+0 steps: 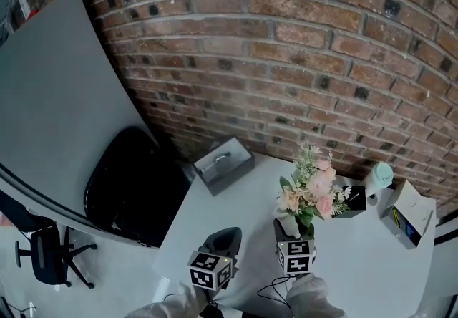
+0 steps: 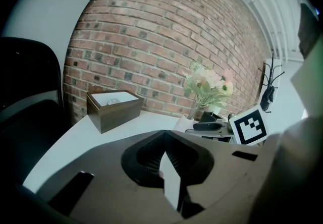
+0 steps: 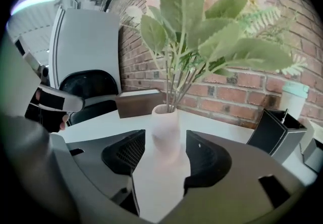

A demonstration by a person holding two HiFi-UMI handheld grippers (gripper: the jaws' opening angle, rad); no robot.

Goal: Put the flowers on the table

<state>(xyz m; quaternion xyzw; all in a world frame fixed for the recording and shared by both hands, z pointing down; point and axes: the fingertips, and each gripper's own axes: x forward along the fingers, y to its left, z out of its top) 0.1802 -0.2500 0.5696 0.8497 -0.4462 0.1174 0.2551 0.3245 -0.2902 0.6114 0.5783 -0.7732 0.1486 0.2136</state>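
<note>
Your right gripper (image 3: 165, 147) has its jaws closed around the lower body of the small pale, matte ceramic vase (image 3: 165, 119), one pad on each side. The neck pokes up just past the tips. Your left gripper (image 2: 164, 136) is pinched together on nothing and sits off to the side.

The bunch of artificial pink and cream flowers with green leaves (image 1: 309, 191) stands upright in that vase over the near middle of the white table (image 1: 240, 198). I can't tell if the base is actually touching down.

Handling-wise, I'd guess it's light but top-heavy. The vase is hard, smooth and probably a bit slippery, and it would chip if it tipped. The stems are soft and won't take a squeeze, so the low grip on the body looks like the right spot.

Your right hand (image 1: 315, 299) is tucked in close to you and pointing away, level. Your left hand (image 1: 168, 304) is alongside it. The brown rectangular tissue box (image 1: 223, 164) is well clear, back by the brick wall.
</note>
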